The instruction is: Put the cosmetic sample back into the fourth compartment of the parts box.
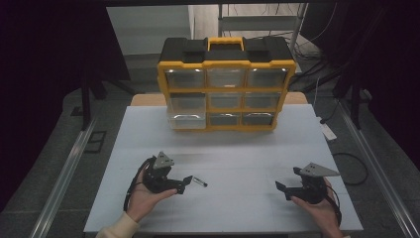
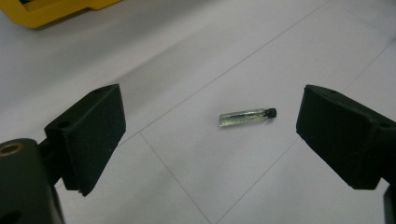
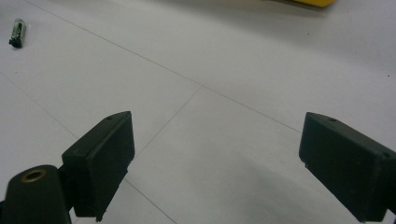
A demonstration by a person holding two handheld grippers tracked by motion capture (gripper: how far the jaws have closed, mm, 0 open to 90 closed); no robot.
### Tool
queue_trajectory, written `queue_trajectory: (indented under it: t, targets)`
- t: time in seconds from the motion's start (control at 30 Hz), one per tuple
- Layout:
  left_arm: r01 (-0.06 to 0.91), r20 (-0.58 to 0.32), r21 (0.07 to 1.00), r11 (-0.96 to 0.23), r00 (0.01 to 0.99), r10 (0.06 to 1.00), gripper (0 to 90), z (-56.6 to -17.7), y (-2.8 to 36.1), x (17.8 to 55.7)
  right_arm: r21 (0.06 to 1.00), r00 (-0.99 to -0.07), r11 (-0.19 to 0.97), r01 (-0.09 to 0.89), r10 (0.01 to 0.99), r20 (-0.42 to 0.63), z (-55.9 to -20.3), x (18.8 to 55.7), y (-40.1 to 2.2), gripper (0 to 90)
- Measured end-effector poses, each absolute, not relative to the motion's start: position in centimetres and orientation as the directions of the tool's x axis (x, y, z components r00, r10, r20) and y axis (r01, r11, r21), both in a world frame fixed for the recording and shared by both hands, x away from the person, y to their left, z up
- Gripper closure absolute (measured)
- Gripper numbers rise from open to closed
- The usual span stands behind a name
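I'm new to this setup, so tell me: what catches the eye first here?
The yellow and black drawer organizer at the table's far edge, one left drawer pulled out. Then the small clear vial lying on the white table, in front of the open left gripper.

The desk (image 1: 237, 148) is white, crossed by thin grey grid lines. On it lies a clear vial (image 2: 243, 117) with a black cap. At the far side stands a yellow organiser (image 1: 226, 88) with a black top and see-through drawers, greyish as far as the dim light lets one tell. Both grippers, left (image 1: 187, 182) and right (image 1: 281, 189), are black, each topped by a grey plate.
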State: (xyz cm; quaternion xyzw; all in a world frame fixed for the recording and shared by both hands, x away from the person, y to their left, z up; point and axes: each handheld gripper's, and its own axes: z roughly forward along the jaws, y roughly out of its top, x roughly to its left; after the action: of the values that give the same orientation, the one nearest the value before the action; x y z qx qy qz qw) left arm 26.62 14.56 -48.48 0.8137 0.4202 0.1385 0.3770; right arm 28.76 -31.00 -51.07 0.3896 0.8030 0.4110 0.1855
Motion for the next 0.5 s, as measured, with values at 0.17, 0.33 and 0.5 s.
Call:
queue_trajectory:
  t: [0.17, 0.33, 0.5]
  targets:
    - [0.578, -0.09, 0.726, -0.373, 0.618, 0.781, 8.3, -48.6, 13.8, 26.8, 0.804, -0.628, 0.36, 0.473, 0.778, 0.021, -51.1, 28.8, -31.0, 11.1]
    - [0.578, -0.09, 0.719, -0.387, 0.629, 0.772, 7.6, -48.7, 12.9, 27.0, 0.804, -0.628, 0.362, 0.472, 0.778, 0.019, -51.1, 28.8, -31.0, 11.1]
    - [0.58, -0.086, 0.713, -0.394, 0.63, 0.772, 7.0, -48.8, 12.4, 27.3, 0.805, -0.629, 0.359, 0.472, 0.777, 0.023, -51.1, 28.8, -31.0, 11.2]
